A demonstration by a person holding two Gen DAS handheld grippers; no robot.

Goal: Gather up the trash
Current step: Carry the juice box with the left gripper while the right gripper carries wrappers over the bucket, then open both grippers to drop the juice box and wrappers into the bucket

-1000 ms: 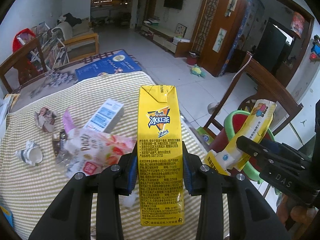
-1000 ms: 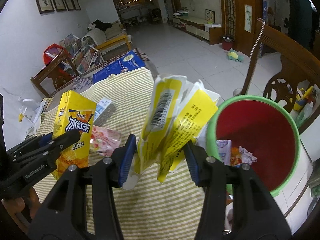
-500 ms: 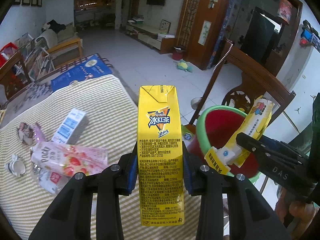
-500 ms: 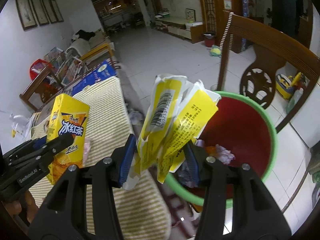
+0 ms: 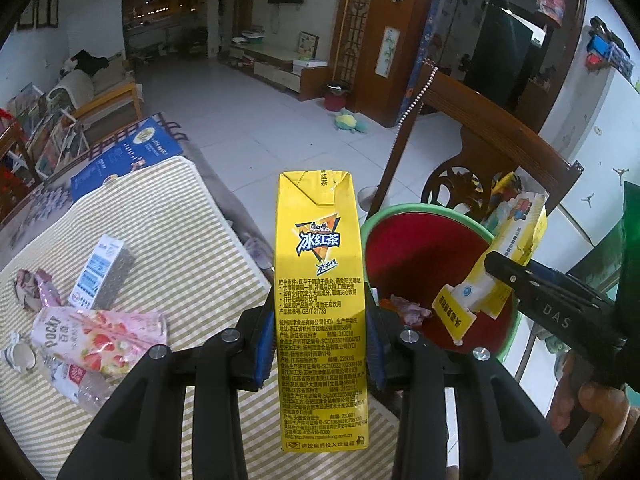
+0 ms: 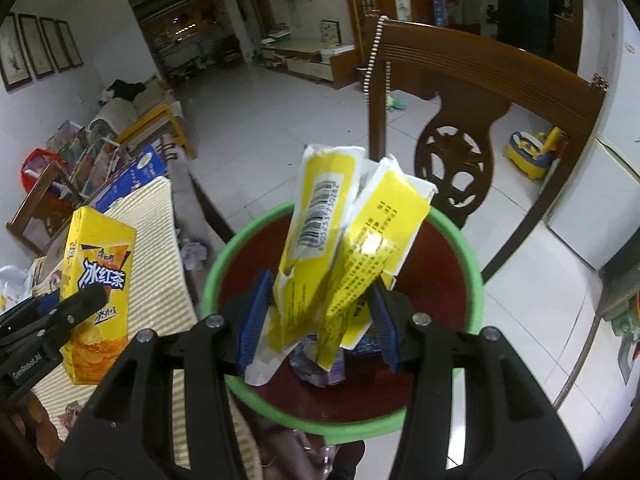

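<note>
The left gripper (image 5: 320, 354) has its fingers clenched on the lower half of an upright yellow tea carton (image 5: 320, 280), held just beside the rim of the green-rimmed bin (image 6: 472, 264). The carton looks light, stiff-sided and probably empty, so a mid-body pinch suits it. The right gripper (image 6: 318, 320) fingers grasp a torn yellow wrapper (image 6: 340, 248) directly over the bin; it looks thin, crumply and featherlight.
</note>
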